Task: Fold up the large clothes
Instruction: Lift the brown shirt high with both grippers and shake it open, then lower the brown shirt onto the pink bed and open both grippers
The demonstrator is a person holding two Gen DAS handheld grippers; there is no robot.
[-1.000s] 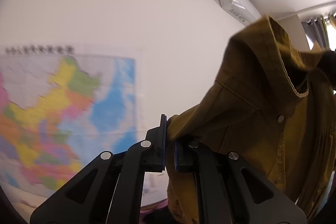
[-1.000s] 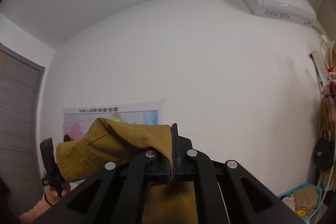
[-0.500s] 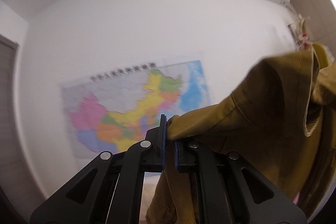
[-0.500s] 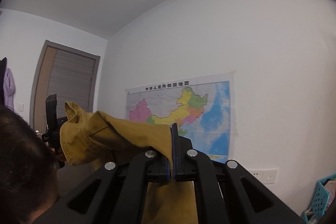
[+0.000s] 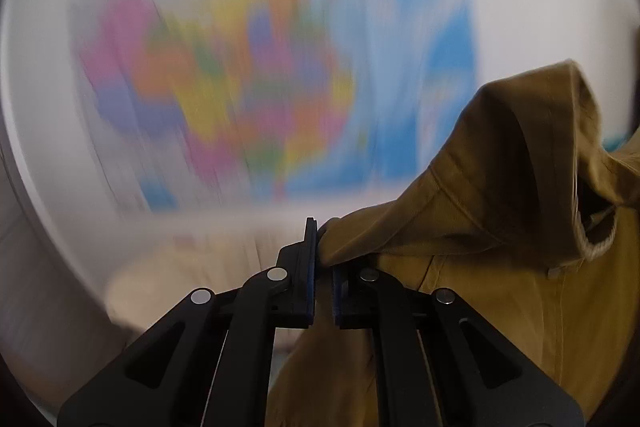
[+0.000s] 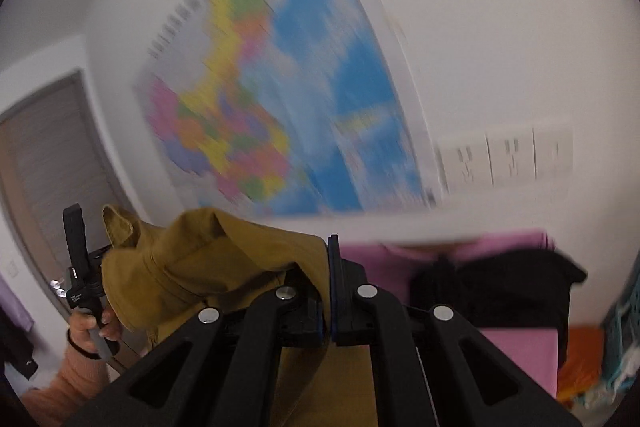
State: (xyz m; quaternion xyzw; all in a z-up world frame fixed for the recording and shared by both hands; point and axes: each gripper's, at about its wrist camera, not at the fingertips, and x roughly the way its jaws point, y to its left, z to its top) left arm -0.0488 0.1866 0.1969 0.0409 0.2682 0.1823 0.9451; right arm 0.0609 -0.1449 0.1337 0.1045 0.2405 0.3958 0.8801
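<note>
Behind both grippers the wall map (image 5: 272, 67) is now smeared by motion blur, where half a second ago it read sharp, and the right view has dropped to show a pink bed (image 6: 520, 343) with a black garment (image 6: 500, 287) at 4 o'clock. Left gripper (image 5: 324, 259) jaws stay pinched narrow on the mustard shirt (image 5: 500, 227), which drapes toward 3 o'clock. Right gripper (image 6: 329, 291) jaws also clamp the shirt, its cloth bunched toward 9 o'clock, where the person's hand (image 6: 90, 327) holds the left gripper's handle.
</note>
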